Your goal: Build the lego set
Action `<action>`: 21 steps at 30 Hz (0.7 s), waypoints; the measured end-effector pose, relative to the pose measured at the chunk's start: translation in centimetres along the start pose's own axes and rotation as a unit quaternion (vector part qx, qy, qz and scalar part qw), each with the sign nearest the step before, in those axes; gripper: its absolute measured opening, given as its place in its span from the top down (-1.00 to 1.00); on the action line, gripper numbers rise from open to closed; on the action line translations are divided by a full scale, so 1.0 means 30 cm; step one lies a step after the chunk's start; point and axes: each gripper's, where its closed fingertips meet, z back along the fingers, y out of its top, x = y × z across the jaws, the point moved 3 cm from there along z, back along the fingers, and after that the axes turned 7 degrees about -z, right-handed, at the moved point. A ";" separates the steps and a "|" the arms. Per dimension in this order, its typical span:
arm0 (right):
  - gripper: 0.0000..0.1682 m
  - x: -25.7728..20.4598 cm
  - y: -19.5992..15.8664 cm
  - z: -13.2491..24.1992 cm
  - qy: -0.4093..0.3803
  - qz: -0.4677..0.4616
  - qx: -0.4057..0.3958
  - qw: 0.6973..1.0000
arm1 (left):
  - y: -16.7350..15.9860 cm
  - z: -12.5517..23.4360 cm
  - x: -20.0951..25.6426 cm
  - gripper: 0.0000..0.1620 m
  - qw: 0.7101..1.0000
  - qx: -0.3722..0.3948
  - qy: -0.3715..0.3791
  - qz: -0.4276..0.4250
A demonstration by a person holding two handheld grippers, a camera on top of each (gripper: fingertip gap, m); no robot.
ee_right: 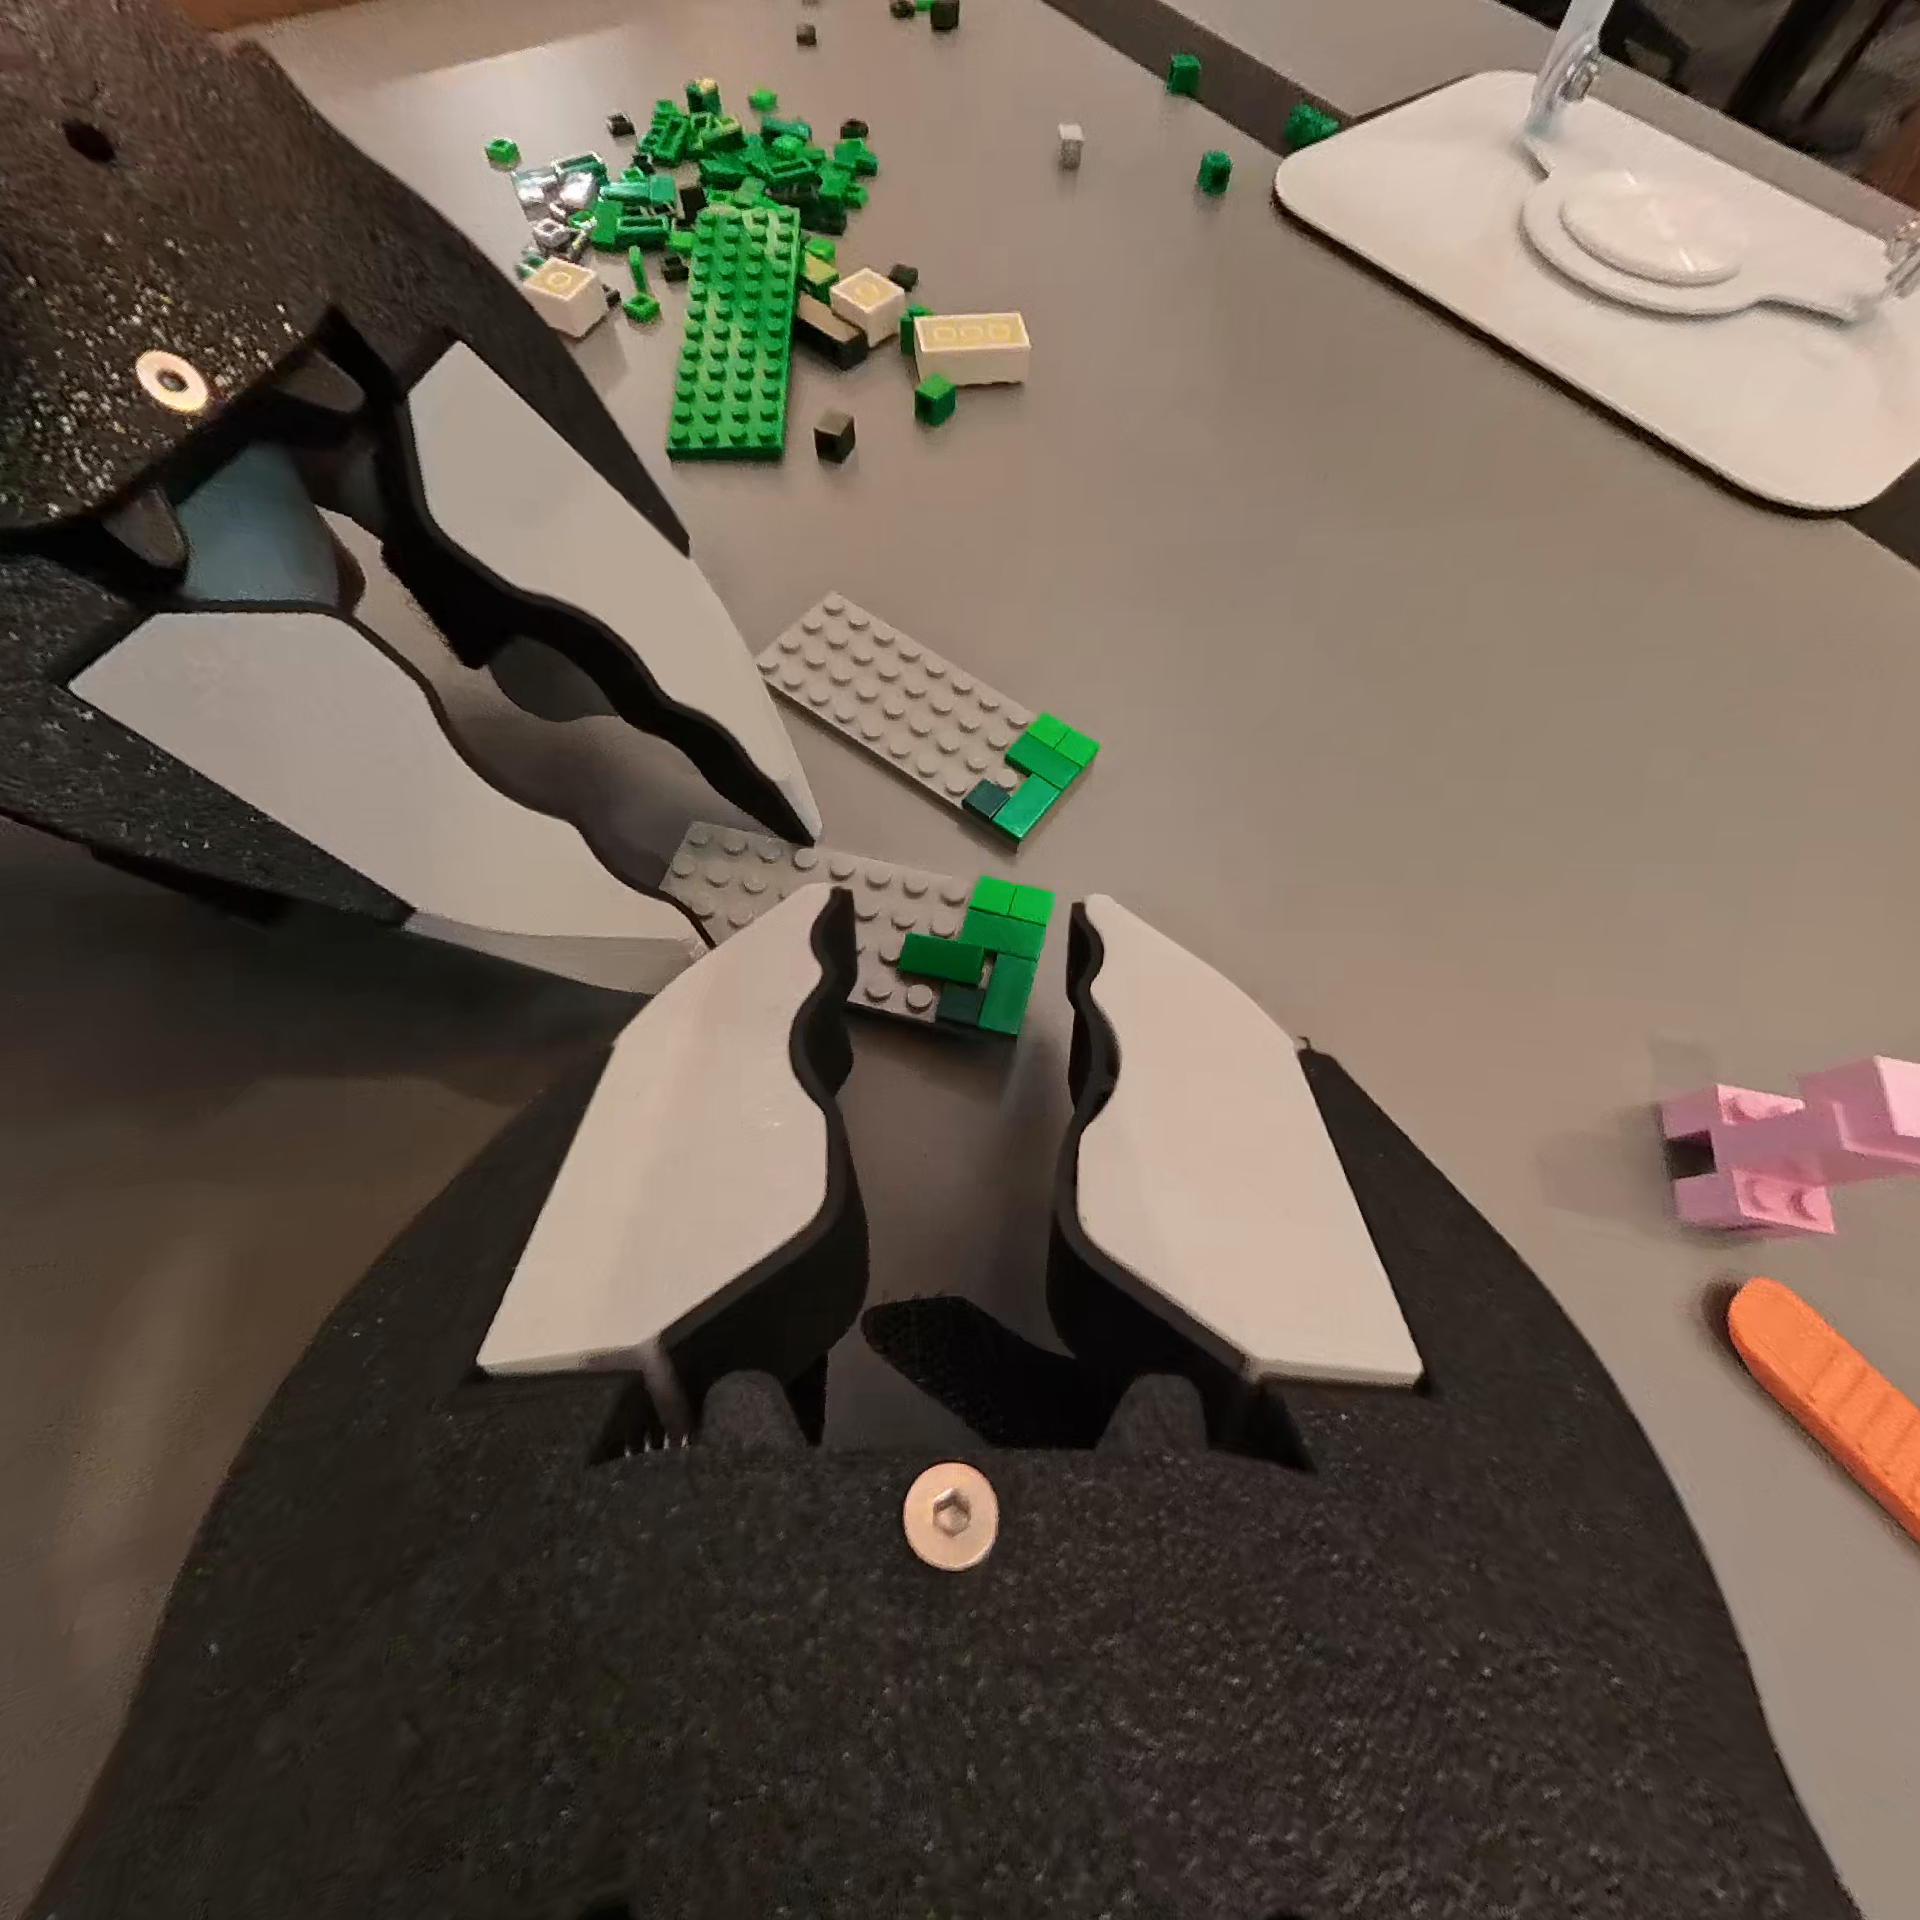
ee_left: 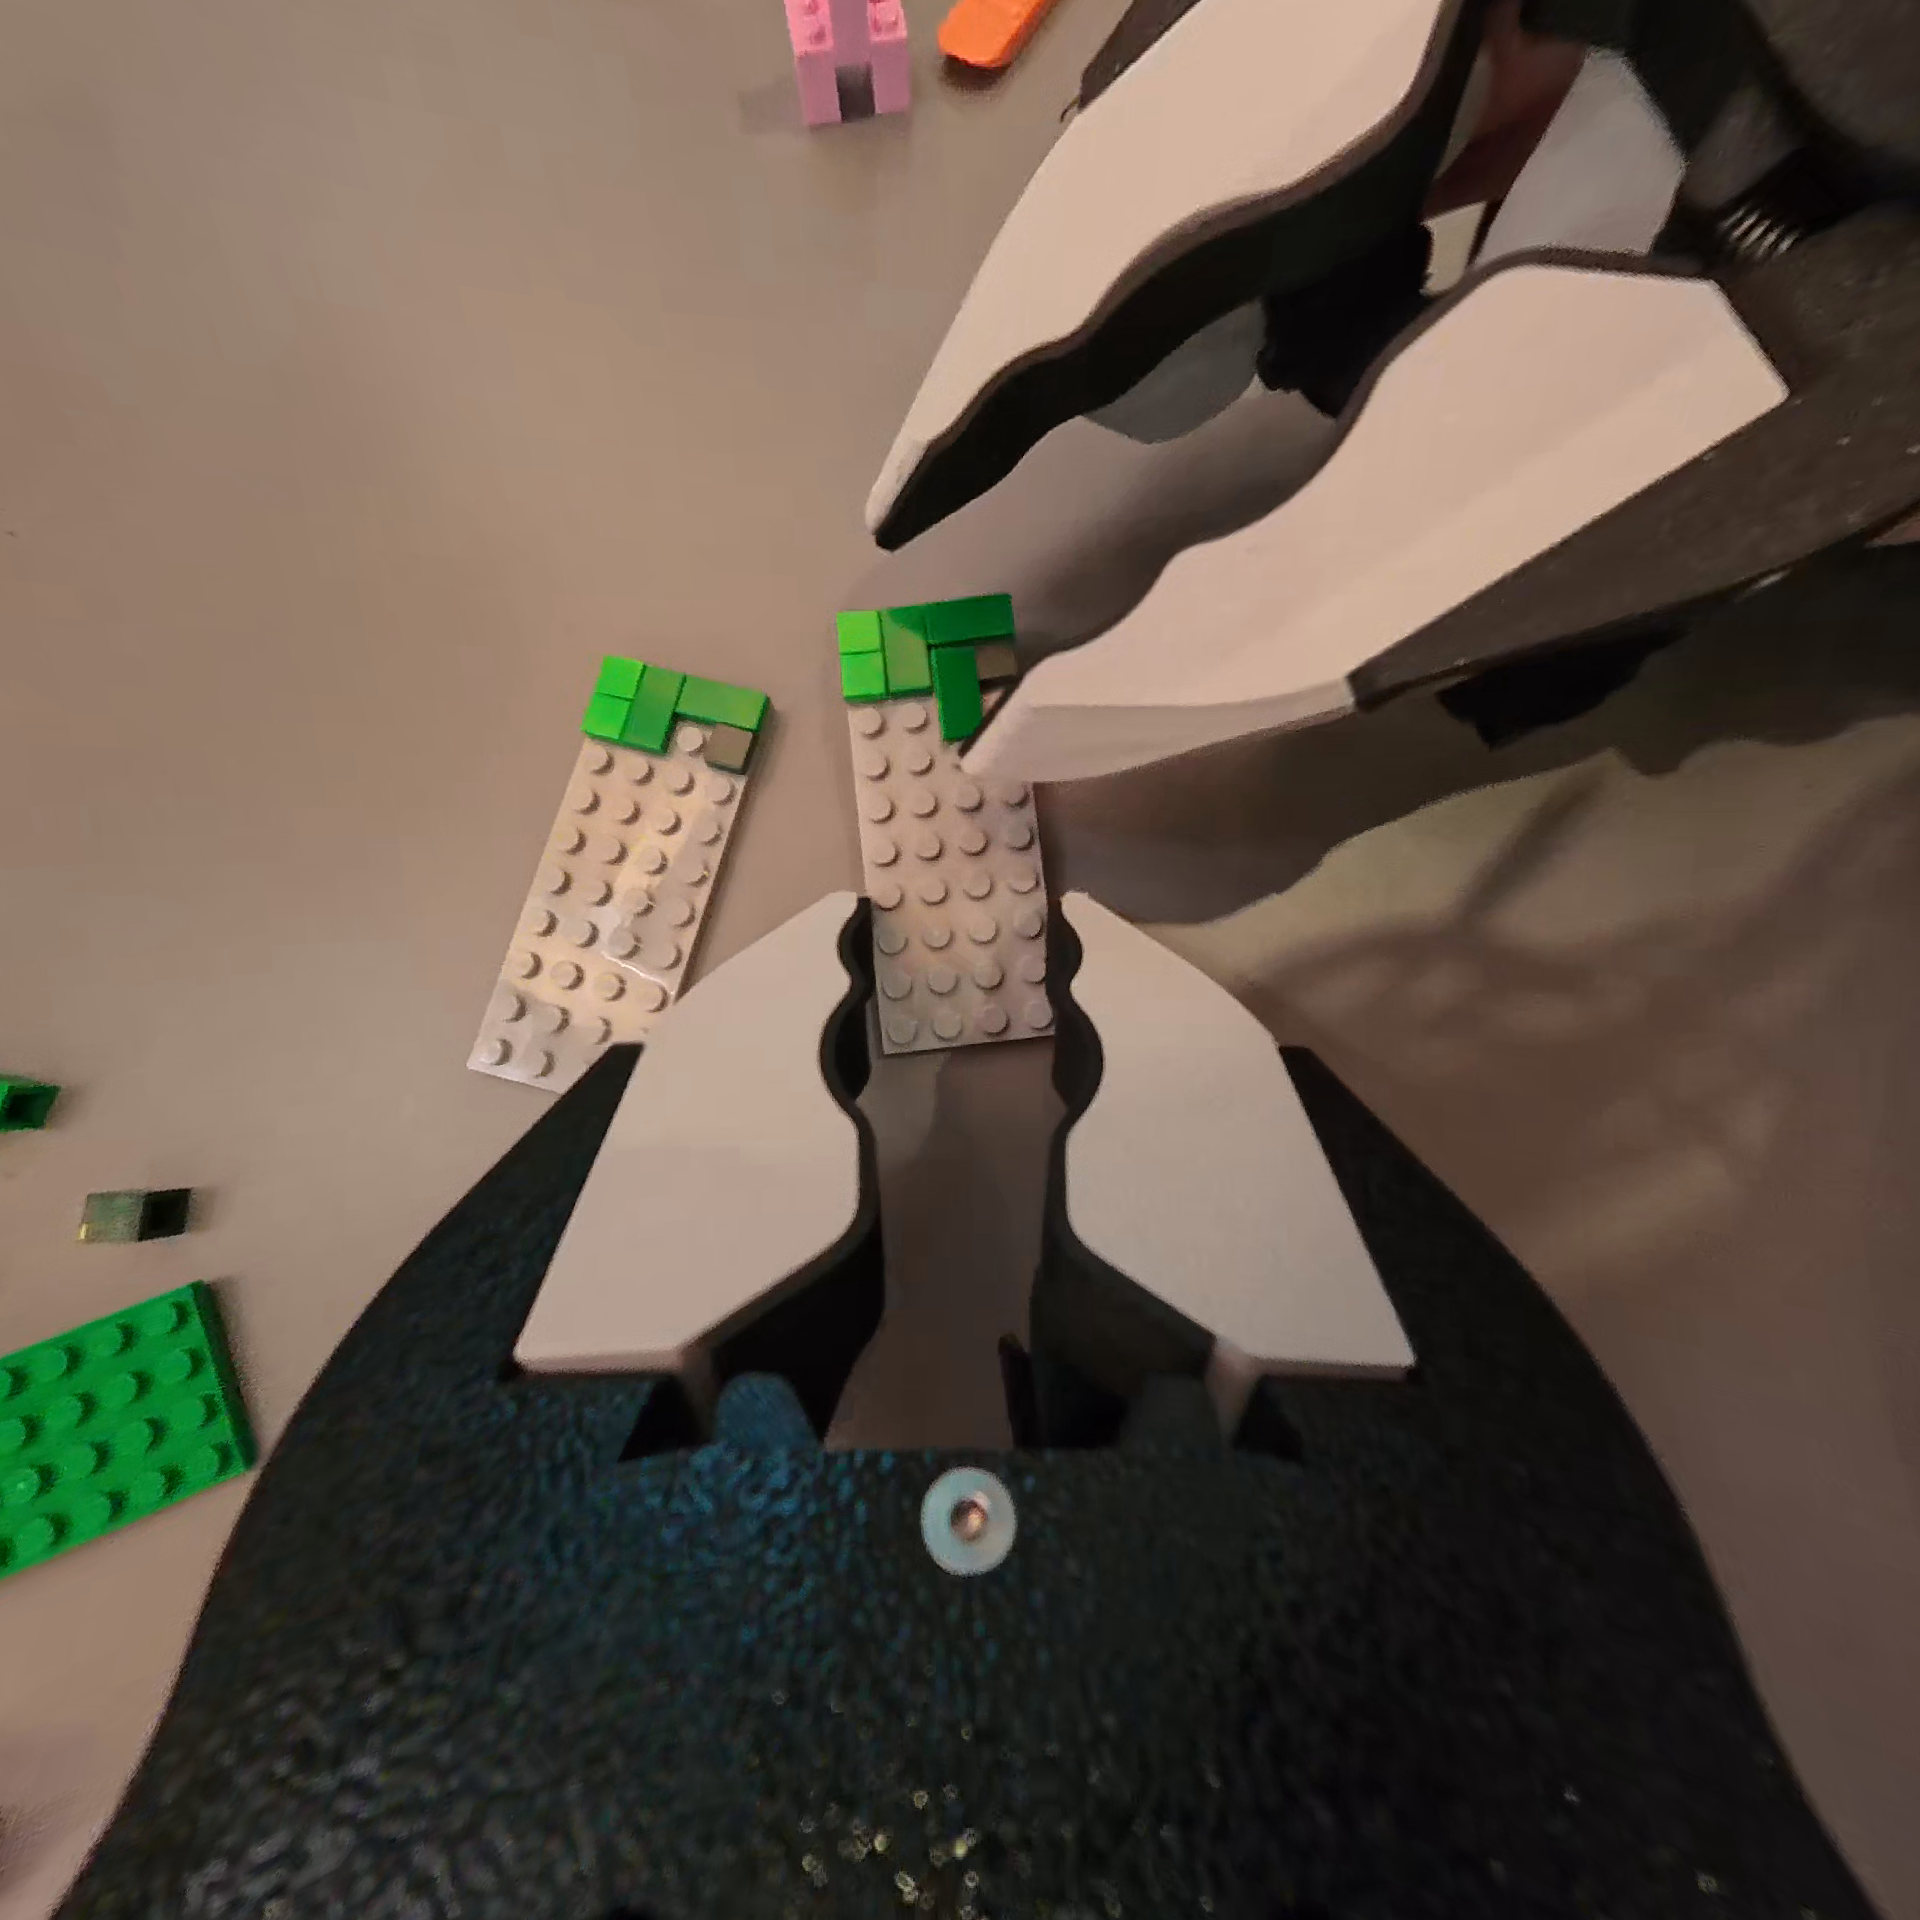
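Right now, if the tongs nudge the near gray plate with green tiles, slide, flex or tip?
The near gray plate is thin and lies flat on the smooth table, so it probably slides rather than tips. It looks rigid, so flex is unlikely. The green tiles look pressed on and likely stay.

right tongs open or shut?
Open. The right tongs show a clear gap between their fingers, nothing gripped; the grey plate with green tiles lies beyond the tips.

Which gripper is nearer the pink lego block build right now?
Right. The right gripper hovers over the tiled end of the grey studded plate, facing the pink lego block build; the left gripper is at the plate's far, bare end.
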 end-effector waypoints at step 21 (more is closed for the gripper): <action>0.67 0.015 -0.035 -0.015 -0.020 0.003 -0.045 0.999 | -0.003 0.005 0.000 0.62 1.000 0.022 -0.001 -0.009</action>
